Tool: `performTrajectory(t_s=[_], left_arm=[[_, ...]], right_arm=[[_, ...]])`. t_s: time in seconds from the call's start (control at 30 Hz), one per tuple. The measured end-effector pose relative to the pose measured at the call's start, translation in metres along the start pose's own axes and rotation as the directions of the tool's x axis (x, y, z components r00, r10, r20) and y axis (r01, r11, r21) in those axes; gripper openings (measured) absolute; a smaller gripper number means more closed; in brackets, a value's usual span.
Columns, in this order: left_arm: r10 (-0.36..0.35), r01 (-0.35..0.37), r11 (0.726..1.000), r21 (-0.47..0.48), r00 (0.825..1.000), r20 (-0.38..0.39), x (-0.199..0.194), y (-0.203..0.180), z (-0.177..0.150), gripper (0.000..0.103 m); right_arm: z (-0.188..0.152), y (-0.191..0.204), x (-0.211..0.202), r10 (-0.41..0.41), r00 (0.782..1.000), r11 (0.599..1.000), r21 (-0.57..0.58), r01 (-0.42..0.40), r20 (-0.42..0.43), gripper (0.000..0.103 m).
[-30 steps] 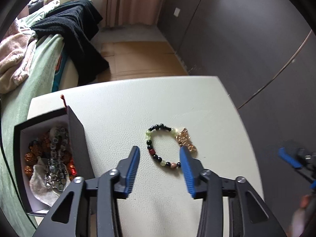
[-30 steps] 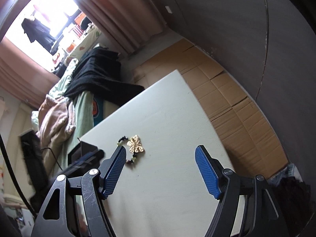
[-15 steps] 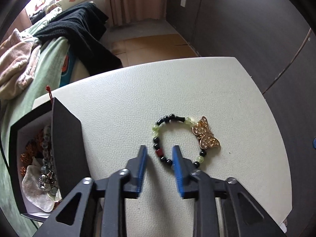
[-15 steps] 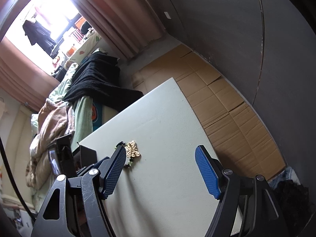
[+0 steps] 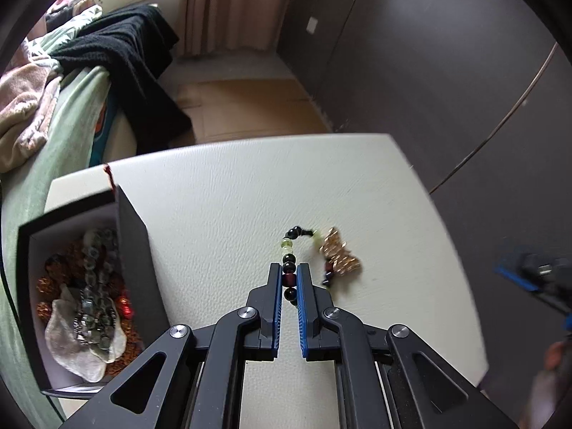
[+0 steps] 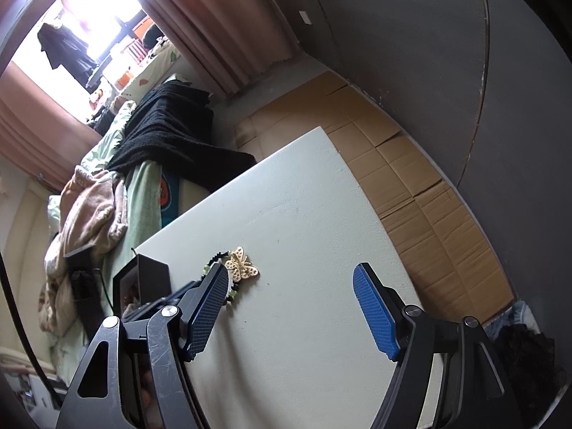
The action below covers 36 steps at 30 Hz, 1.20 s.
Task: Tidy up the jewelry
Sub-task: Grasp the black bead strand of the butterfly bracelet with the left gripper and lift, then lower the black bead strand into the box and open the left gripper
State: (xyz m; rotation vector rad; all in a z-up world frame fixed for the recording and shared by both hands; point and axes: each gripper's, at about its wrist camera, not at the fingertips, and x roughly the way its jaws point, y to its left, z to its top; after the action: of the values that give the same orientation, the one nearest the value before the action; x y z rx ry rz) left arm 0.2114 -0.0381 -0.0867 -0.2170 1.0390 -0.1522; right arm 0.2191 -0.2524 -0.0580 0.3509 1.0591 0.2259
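Where cardboard floors, white table, bed

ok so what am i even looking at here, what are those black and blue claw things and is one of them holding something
They are two hand-held grippers, one in each of a person's hands, each with a camera looking along its blue-padded jaws. There is no robot. One picture comes from the left gripper, the other from the right gripper. A beaded bracelet with a gold butterfly charm lies on the white table, beside an open black box of jewelry. The left jaws have just been closing and now pinch the bracelet's beads. The right jaws stand open, holding nothing.
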Motion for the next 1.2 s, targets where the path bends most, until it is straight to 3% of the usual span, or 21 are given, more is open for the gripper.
performTrajectory(t_s=[0.57, 1.03, 1.13, 1.2], left_arm=[[-0.136, 0.15, 0.984, -0.094, 0.981, 0.141, -0.066, 0.039, 0.013, 0.007], [-0.191, 0.22, 0.966, -0.132, 0.96, 0.204, -0.114, 0.08, 0.006, 0.007], [-0.181, 0.215, 0.966, -0.142, 0.959, 0.216, -0.12, 0.091, 0.003, 0.007], [-0.172, 0.207, 0.966, -0.157, 0.962, 0.211, -0.12, 0.098, 0.001, 0.008]], right_arm=[[-0.007, 0.036, 0.057, -0.003, 0.995, 0.996, -0.088, -0.006, -0.104, 0.073], [-0.004, 0.075, 0.103, -0.096, 0.994, 0.961, -0.264, 0.077, -0.058, 0.071], [-0.007, 0.073, 0.114, -0.127, 0.989, 0.959, -0.267, 0.101, -0.082, 0.072], [-0.009, 0.074, 0.111, -0.143, 0.987, 0.953, -0.28, 0.117, -0.072, 0.067]])
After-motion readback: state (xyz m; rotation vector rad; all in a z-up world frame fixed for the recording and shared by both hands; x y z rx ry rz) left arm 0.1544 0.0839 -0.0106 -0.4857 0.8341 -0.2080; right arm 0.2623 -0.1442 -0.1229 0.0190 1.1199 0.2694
